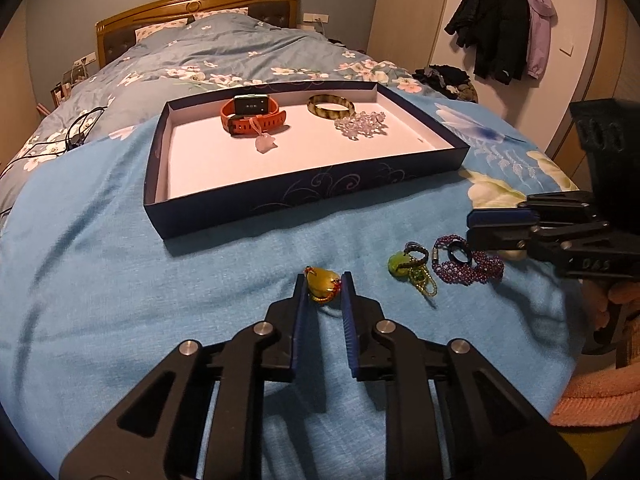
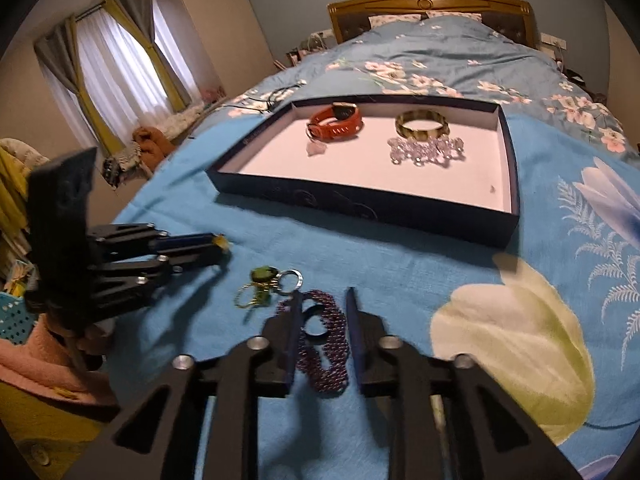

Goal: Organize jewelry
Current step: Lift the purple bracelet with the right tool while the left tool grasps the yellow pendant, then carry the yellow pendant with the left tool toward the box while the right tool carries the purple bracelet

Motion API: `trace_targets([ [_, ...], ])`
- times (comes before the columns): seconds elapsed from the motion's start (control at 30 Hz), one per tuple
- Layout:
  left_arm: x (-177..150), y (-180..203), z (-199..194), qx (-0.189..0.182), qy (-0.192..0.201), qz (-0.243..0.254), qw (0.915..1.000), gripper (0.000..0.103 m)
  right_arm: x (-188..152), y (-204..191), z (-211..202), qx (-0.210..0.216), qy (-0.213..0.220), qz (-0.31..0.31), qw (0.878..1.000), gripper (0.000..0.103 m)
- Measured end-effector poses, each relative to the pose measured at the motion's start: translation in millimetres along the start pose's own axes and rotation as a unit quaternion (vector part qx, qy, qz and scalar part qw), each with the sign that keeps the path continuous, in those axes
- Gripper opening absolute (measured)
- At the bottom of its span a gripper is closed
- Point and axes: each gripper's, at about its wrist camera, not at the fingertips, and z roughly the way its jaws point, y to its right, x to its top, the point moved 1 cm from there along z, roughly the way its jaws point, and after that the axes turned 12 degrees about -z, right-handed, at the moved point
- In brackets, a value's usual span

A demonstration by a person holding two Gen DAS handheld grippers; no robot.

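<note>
Left claw (image 1: 324, 284) pinches yellow pendant (image 1: 323, 286); right claw (image 2: 322, 300), spread, straddles purple beads (image 2: 330, 340) beside green charm (image 2: 264, 276)

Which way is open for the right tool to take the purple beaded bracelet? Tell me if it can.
Probably yes. The right tool already points down over the purple beaded bracelet, fingers either side of it and not pressing. Only a dark ring lies on the beads; the green pendant sits clear to one side.
</note>
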Motion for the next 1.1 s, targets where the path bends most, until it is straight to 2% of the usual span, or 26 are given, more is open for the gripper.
trace_targets([
  [0.07,0.1,-0.4,-0.2,0.0,0.0,-0.001,1.0,0.017,0.2,0.9,5.1,-0.004,-0.007,-0.004,1.0,0.02],
  [0.17,0.0,-1.2,-0.7,-0.001,0.001,-0.002,1.0,0.017,-1.0,2.3,11.3,-0.001,-0.017,-0.006,1.0,0.005],
  [0.23,0.0,-1.3,-0.6,-0.001,0.001,-0.002,1.0,0.017,-0.7,1.9,10.8,0.0,-0.014,-0.007,1.0,0.002],
  [0.63,6.9,0.4,-18.9,-0.016,0.024,-0.004,0.9996,0.017,11.6,-8.3,-28.8,0.025,0.046,-0.007,0.999,0.001],
  [1.1,37.6,4.9,-33.4,-0.019,0.065,0.003,0.9977,0.017,44.9,-2.3,-51.0,0.004,0.1,-0.022,0.995,0.001],
])
